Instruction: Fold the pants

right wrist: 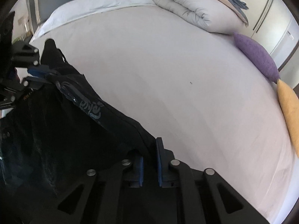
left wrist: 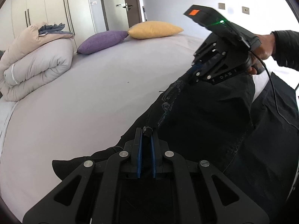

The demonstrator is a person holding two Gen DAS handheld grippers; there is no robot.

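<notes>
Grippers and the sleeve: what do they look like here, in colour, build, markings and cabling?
Both grippers are matte black linkage frames with silver pivot pins and blue pads on the fingers. Seen from the left wrist view, the right gripper carries a black housing with an orange square and a lit green light, pale lettering on its frame, and a thin black cable trailing off. The person's sleeve is black.

place: home bedroom | cues: bed, wardrobe, folded duvet, cushions
</notes>
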